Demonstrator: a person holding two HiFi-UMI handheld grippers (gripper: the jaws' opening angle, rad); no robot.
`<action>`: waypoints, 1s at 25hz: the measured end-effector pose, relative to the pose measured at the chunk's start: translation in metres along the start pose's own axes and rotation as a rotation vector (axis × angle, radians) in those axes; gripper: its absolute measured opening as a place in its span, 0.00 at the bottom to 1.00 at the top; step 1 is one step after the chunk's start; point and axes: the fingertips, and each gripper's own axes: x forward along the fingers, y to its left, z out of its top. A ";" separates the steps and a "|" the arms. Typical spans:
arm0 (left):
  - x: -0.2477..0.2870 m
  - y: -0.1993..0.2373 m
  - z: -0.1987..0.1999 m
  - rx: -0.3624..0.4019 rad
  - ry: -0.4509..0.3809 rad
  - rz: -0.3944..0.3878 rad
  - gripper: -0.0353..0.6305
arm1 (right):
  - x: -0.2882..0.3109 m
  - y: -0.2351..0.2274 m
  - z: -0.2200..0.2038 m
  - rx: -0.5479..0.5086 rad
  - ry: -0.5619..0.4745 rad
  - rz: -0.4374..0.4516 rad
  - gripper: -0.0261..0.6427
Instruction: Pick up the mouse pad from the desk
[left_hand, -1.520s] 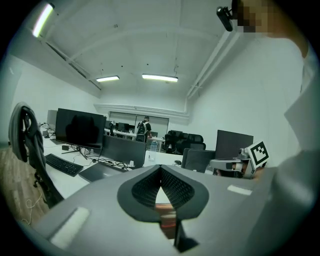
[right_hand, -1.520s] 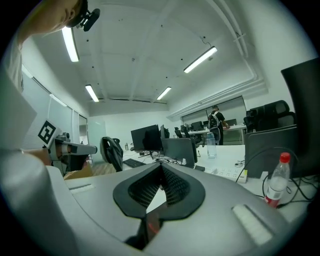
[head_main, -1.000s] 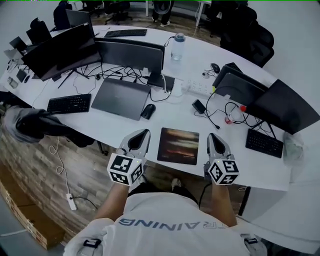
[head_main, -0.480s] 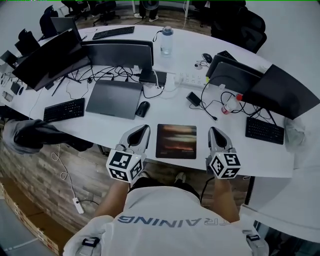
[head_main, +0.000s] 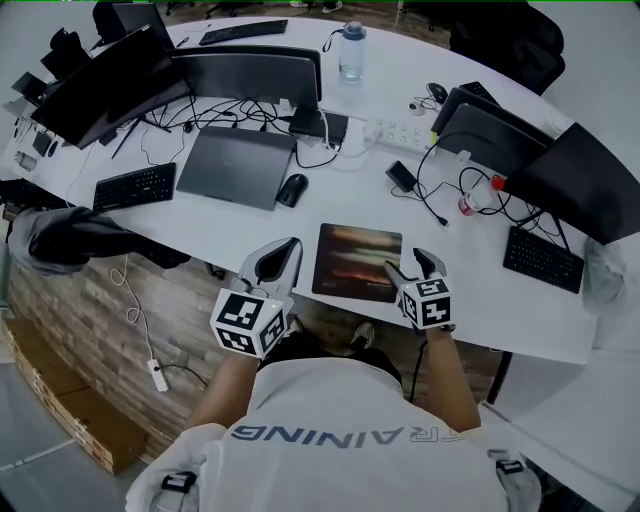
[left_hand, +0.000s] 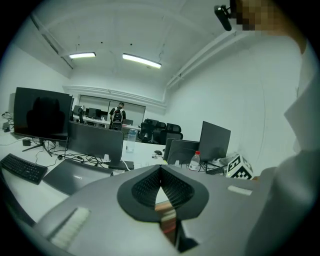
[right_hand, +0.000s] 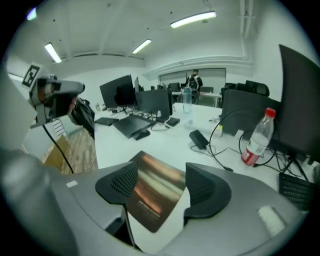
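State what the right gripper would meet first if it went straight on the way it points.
Most likely the mouse pad: the right gripper points down at its near corner, its jaws opening with nothing gripped yet.

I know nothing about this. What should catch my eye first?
The dark mouse pad with orange streaks, lying at the near edge of the white desk, stands out first. The right gripper is poised at its right edge, jaws opening with the pad showing between them but not gripped; the left gripper, jaws together, is at the pad's left.
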 end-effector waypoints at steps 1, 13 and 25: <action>-0.002 0.002 -0.002 -0.003 0.003 0.010 0.05 | 0.010 0.003 -0.012 -0.013 0.037 0.011 0.52; -0.005 0.018 -0.034 -0.060 0.051 0.072 0.05 | 0.086 0.019 -0.132 -0.121 0.381 0.089 0.53; -0.001 0.018 -0.049 -0.093 0.072 0.035 0.05 | 0.087 0.017 -0.131 -0.115 0.438 0.058 0.38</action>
